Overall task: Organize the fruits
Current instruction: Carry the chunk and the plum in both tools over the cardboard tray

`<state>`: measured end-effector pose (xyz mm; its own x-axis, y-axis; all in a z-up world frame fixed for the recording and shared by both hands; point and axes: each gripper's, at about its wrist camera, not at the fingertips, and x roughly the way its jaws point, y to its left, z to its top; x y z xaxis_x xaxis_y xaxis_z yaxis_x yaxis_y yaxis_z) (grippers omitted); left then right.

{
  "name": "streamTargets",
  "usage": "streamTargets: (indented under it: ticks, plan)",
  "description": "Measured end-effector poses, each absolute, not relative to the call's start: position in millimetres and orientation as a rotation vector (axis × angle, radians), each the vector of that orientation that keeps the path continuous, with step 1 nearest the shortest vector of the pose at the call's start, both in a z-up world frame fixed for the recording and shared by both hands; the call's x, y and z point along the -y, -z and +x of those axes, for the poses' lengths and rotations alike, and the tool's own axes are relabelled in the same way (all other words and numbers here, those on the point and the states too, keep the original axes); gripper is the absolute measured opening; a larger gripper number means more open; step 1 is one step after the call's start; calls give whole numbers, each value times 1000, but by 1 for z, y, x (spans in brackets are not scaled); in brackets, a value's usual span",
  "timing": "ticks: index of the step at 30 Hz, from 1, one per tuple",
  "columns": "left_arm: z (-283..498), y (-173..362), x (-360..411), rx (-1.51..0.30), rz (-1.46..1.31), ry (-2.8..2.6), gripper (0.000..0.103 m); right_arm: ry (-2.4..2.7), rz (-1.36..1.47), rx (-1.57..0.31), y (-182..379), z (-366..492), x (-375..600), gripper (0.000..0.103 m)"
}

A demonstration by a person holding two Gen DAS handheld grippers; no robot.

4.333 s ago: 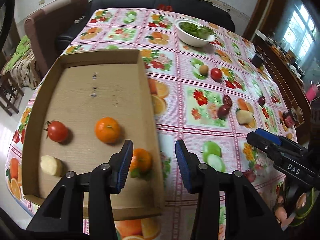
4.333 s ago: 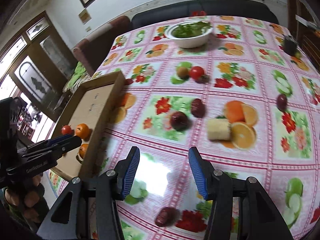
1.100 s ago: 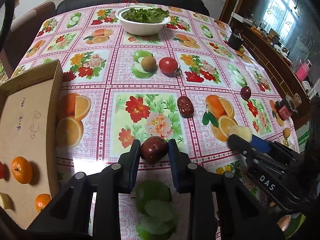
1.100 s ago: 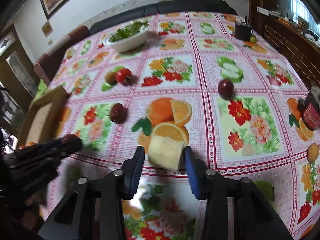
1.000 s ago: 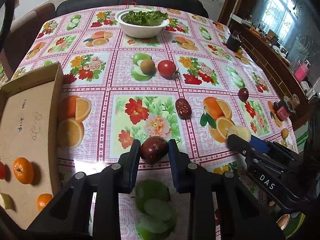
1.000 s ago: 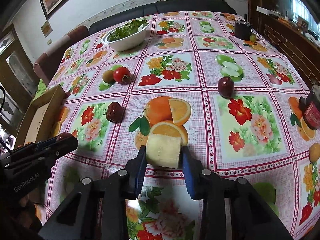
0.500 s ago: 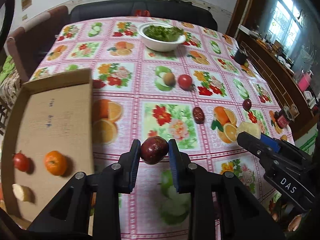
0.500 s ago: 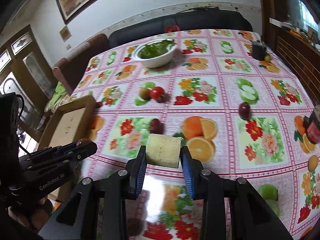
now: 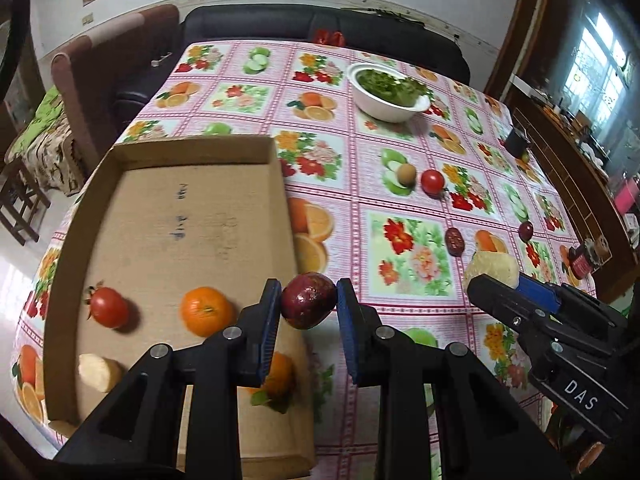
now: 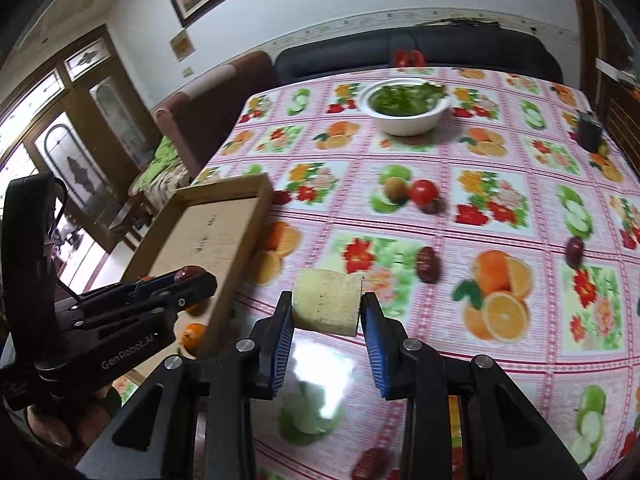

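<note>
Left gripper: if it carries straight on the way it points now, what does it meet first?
Probably the cardboard box, at its right wall or floor just ahead. The left gripper, jaws shut on the dark red fruit, hangs above that edge; depth is unclear.

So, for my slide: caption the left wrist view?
Left gripper carries a dark red fruit toward the cardboard tray.

Since four seconds ago both grippers have gone from open to loaded. The left gripper [image 9: 308,307] now clamps a dark red fruit [image 9: 308,305], lifted off the table and carried to the box's [image 9: 192,148] right wall. The right gripper [image 10: 325,314] has picked up the pale chunk [image 10: 326,303], now raised just right of the box [image 10: 224,196].
</note>
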<state>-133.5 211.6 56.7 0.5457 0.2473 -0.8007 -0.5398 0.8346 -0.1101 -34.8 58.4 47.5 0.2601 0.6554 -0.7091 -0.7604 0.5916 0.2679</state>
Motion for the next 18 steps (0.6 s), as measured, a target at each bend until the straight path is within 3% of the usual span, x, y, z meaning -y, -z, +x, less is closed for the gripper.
streamTargets:
  ticks: [18]
  plan:
    - [-164,-52,-258,-872,-436,-573,26,-1083,-203,-896,-46,-58,-120,34]
